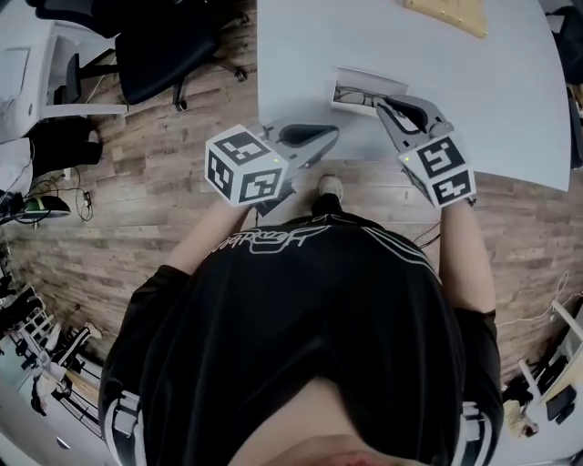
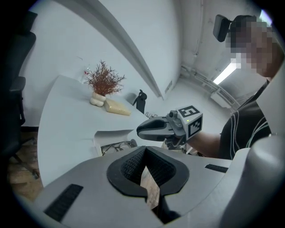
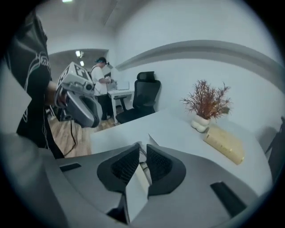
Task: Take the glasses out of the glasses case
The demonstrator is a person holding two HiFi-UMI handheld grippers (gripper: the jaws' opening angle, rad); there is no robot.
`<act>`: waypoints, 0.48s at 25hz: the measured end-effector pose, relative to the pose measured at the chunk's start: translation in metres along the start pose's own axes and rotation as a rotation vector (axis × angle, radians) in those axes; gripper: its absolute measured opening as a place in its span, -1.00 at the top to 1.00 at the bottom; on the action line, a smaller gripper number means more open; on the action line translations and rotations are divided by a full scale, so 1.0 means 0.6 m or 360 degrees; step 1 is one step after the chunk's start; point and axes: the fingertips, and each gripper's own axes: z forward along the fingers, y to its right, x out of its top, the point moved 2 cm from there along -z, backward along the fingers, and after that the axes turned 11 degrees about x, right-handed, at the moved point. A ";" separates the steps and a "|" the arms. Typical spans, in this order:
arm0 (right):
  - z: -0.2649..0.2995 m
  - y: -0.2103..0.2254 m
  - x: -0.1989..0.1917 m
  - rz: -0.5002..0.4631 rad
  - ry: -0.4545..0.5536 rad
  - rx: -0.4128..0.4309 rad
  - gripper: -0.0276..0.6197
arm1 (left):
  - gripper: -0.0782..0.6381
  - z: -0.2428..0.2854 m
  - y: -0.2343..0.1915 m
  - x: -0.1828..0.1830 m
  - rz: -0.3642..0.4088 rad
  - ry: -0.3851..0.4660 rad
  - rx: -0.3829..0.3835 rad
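An open white glasses case [image 1: 366,78] lies near the front edge of the white table [image 1: 492,100], with dark-framed glasses [image 1: 355,95] inside it. My right gripper [image 1: 379,103] is at the case's right end, shut on a white edge of the case [image 3: 136,185] that runs between its pads. My left gripper [image 1: 333,136] hovers at the table's front edge, left of the case and apart from it, shut on nothing. The left gripper view shows the case [image 2: 109,133], the glasses [image 2: 116,146] and the right gripper [image 2: 153,129] beyond my left gripper [image 2: 144,149].
A yellowish block [image 1: 446,14] and a dried plant in a white vase [image 2: 103,82] stand at the table's far side. A black office chair [image 1: 168,45] is on the wooden floor to the left. Another person [image 3: 100,80] stands at a far desk.
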 end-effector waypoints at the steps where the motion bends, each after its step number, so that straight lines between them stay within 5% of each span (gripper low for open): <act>1: 0.008 0.004 -0.003 -0.0059 -0.0053 -0.0004 0.88 | 0.76 0.001 -0.003 0.002 -0.0012 0.0007 0.0009; 12: 0.085 0.031 -0.054 -0.0436 -0.0463 0.0159 0.88 | 0.76 0.005 -0.038 0.009 -0.0121 0.0060 0.0099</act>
